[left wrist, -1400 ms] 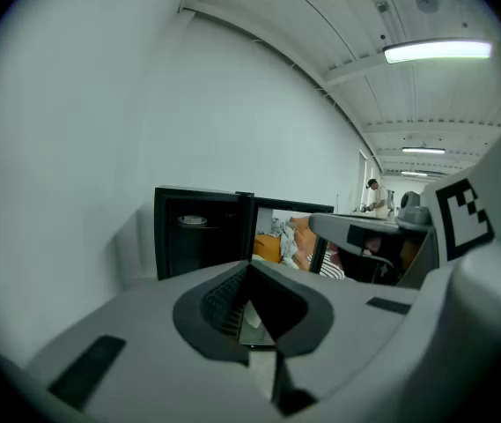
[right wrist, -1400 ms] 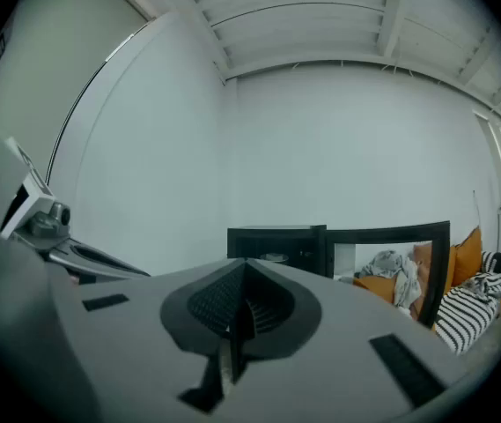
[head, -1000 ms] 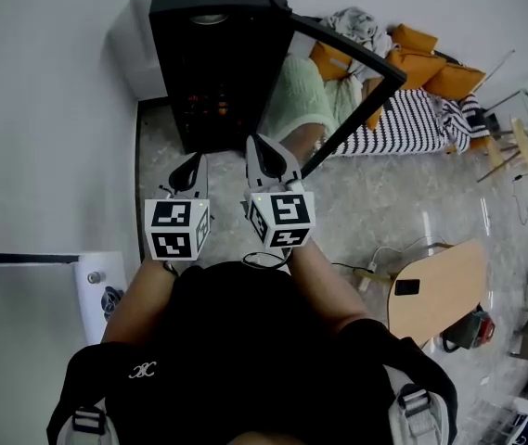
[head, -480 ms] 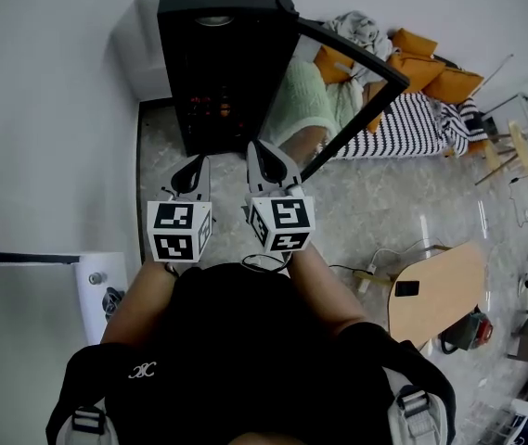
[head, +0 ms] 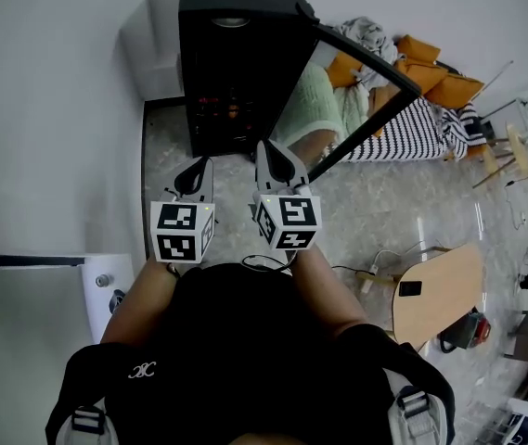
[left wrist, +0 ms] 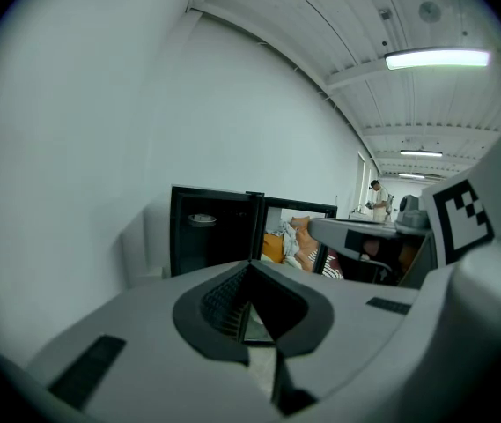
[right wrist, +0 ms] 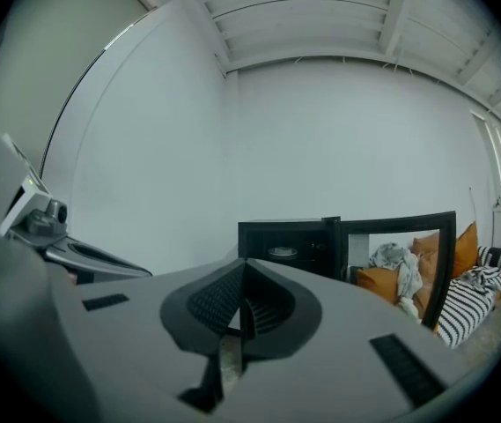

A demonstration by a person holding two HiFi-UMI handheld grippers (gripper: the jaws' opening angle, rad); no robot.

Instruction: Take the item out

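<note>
Gripper views, unlike head view, show left gripper (left wrist: 250,270) and right gripper (right wrist: 243,268) closed tight, empty.

One black cabinet (head: 236,54) stands with its one door (head: 366,63) open and one pale round dish (right wrist: 283,253) inside. There are two sets of tongs, the left tongs (head: 200,165) and the right tongs (head: 266,148), bearing two marker cubes (head: 182,232). One wooden worktop (head: 440,299) carries one dark phone (head: 409,287). One striped mattress (head: 412,123) lies on the floor.
</note>
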